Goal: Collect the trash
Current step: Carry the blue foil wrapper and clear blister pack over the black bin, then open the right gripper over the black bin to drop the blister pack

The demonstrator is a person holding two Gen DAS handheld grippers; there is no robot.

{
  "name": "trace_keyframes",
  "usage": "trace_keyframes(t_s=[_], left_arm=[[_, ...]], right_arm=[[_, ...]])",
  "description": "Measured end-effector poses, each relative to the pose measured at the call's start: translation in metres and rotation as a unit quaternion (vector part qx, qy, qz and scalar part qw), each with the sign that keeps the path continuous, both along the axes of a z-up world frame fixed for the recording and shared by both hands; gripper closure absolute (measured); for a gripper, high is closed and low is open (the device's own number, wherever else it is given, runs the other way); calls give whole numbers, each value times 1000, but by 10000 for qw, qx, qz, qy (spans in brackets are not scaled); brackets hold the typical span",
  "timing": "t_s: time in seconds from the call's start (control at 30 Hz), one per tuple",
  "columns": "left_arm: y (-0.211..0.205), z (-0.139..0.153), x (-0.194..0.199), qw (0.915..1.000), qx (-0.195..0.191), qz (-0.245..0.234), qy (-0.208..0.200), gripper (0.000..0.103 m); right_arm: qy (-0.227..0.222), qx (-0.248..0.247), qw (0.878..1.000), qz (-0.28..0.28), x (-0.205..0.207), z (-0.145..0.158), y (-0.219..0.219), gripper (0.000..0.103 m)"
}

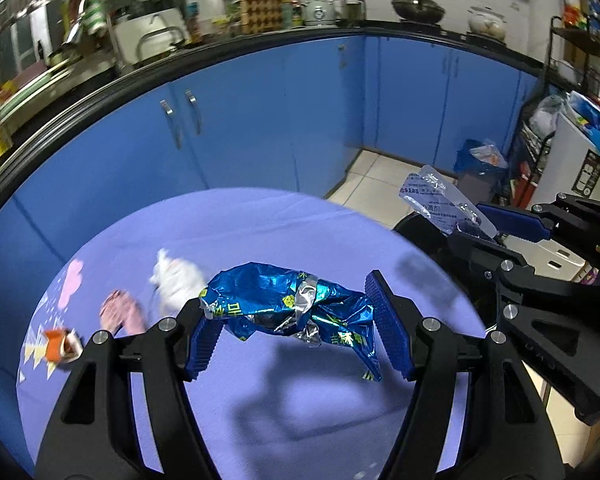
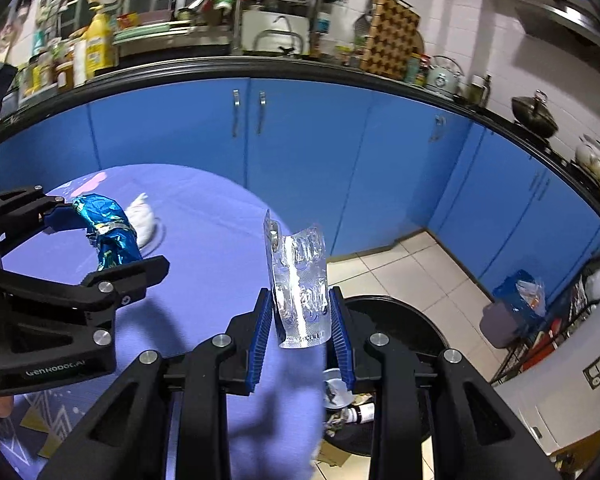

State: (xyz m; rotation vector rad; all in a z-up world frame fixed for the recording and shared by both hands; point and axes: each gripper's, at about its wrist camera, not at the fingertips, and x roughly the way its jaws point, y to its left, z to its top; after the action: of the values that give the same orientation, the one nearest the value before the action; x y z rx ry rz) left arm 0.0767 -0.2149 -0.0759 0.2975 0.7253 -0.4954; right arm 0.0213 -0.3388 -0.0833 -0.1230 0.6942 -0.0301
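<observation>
Table [image 1: 260, 232] with purple cloth below both grippers. Black bin [image 2: 412, 320] just beyond and under right gripper [image 2: 302, 336], probably drop target. Left gripper [image 1: 296, 316] clamped on crumpled blue wrapper [image 1: 284, 304], lifted off cloth for carrying. Right gripper pinching clear blister pack [image 2: 300, 288], upright between pads. Both angled downward. White tissue [image 1: 176, 284], pink scrap [image 1: 120, 314] on cloth ahead of left gripper.

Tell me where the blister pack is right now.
The blister pack stands upright, clamped in the right gripper, past the table's right edge and above the black bin; the left wrist view shows it at far right.
</observation>
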Motion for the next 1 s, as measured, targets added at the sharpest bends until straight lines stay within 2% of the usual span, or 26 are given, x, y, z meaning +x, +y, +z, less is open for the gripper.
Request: trace_keyframes(t_s=[0.53,1.0], left_arm=[[-74,11,20,9988,75,-462,-164,35],[-97,16,39,9988,17,-459,-194,35]], right_arm=[[-87,142,9979,-624,9,4,-67,74],[-151,229,9949,-966,30,11,-99,72]])
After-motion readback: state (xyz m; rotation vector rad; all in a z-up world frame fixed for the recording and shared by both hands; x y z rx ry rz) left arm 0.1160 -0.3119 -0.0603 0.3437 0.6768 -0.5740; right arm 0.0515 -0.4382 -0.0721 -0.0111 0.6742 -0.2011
